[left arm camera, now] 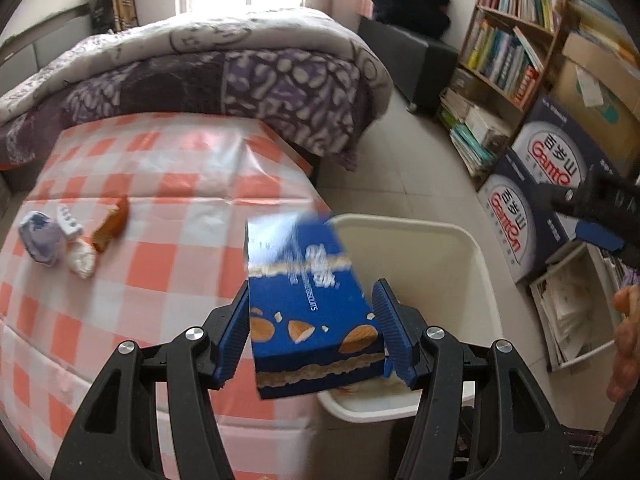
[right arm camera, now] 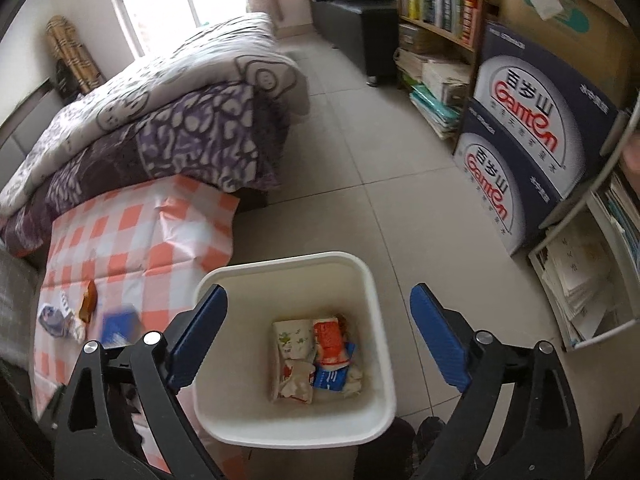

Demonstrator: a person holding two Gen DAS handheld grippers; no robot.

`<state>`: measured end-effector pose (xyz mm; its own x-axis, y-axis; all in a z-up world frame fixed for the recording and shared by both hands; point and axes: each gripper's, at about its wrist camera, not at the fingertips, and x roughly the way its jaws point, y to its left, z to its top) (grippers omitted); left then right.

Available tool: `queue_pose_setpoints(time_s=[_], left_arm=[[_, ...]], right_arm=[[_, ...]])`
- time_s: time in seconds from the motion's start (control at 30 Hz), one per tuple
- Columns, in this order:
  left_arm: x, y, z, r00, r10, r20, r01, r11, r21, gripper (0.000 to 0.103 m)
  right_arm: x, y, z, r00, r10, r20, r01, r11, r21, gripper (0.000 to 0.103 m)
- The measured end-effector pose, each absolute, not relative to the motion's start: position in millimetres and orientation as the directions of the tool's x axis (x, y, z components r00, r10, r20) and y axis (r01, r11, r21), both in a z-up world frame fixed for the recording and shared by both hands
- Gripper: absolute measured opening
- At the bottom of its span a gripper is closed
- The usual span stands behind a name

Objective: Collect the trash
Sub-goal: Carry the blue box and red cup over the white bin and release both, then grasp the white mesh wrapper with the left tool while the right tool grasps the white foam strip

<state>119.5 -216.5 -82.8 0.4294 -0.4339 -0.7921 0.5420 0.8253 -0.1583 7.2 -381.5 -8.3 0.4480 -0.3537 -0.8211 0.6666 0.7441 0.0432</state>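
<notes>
My left gripper (left arm camera: 312,286) is shut on a blue biscuit box (left arm camera: 292,248), held tilted over the table's edge beside the white bin (left arm camera: 440,228). The same box shows blurred at the left of the right wrist view (right arm camera: 118,326). My right gripper (right arm camera: 318,291) stands wide open above the bin (right arm camera: 288,260), with nothing between its fingers. Several crumpled wrappers and cartons (right arm camera: 316,356) lie on the bin's bottom. On the checked tablecloth (left arm camera: 160,160) lie a crumpled purple-white wrapper (left arm camera: 42,238), a white scrap (left arm camera: 82,258) and a brown piece (left arm camera: 112,224).
A bed with a purple-and-white quilt (left arm camera: 240,80) lies behind the table. Stacked blue water cartons (right arm camera: 532,128), a bookshelf (left arm camera: 508,40) and a low rack of papers (right arm camera: 580,276) line the right wall. Tiled floor (right arm camera: 360,140) runs between bed and shelves. A hand (left arm camera: 626,340) shows at the right edge.
</notes>
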Motion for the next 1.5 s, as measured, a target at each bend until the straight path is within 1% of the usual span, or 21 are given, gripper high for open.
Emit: queue_pose_setpoints(time_s=[0.13,0.3,0.37,0.5,0.63,0.8,0.97,1.1,1.2,1.3,1.33,1.4,1.43,1.5], left_arm=[[114,-236,-95,0.375,-0.453,-0.809,0.568,0.802,-0.186,0.059],[107,-255,-100,0.316,-0.498,-0.808,0.621,0.752,-0.221,0.06],[107,-255,-97,0.316,-0.508,-0.801,0.628,0.745,-0.224,0.074],[119,-245,-97,0.325,-0.493,-0.807,0.591,0.772,-0.234,0.077],[137,-230,-105,0.362,-0.411,-0.837,0.514,0.837,-0.189,0.077],[173,-200,-115,0.404,-0.296,-0.865,0.371,0.918,-0.141,0.077],[212,-152,-128,0.443,-0.156,-0.883,0.174,0.981,-0.085,0.077],[246,-105,-140,0.458,-0.02,-0.889,0.018,1.0,-0.013,0.077],[272,-77,-147,0.462,0.023,-0.886,-0.011,1.0,0.021,0.077],[291,-55,-157,0.448,0.011,-0.894,-0.039,0.999,-0.007,0.077],[297,-47,-164,0.432,-0.008,-0.902,-0.049,0.998,-0.032,0.075],[305,-42,-176,0.4,-0.044,-0.915,-0.042,0.997,-0.066,0.067],[307,-39,-183,0.376,-0.075,-0.924,-0.02,0.996,-0.09,0.057],[305,-37,-183,0.39,-0.088,-0.916,0.015,0.996,-0.089,0.044]], right_arm=[[1,-393,-7,0.448,-0.351,-0.822,0.688,0.723,0.067,0.09],[-2,-401,-7,0.451,-0.336,-0.827,0.702,0.706,0.096,0.092],[-2,-402,-8,0.452,-0.326,-0.83,0.702,0.705,0.105,0.092],[1,-398,-7,0.462,-0.312,-0.83,0.695,0.709,0.12,0.094],[4,-394,-10,0.465,-0.287,-0.838,0.69,0.71,0.14,0.095],[12,-388,-17,0.46,-0.24,-0.855,0.686,0.708,0.17,0.095],[24,-376,-22,0.456,-0.211,-0.865,0.668,0.723,0.176,0.095],[34,-366,-27,0.451,-0.186,-0.873,0.652,0.737,0.18,0.096],[41,-357,-29,0.451,-0.166,-0.877,0.635,0.75,0.185,0.096],[47,-348,-29,0.452,-0.163,-0.877,0.614,0.77,0.174,0.096],[50,-344,-29,0.45,-0.167,-0.877,0.608,0.777,0.164,0.096],[55,-339,-31,0.443,-0.168,-0.881,0.597,0.788,0.151,0.096],[58,-334,-33,0.438,-0.165,-0.884,0.59,0.795,0.144,0.096],[63,-330,-36,0.43,-0.163,-0.888,0.583,0.802,0.134,0.096]])
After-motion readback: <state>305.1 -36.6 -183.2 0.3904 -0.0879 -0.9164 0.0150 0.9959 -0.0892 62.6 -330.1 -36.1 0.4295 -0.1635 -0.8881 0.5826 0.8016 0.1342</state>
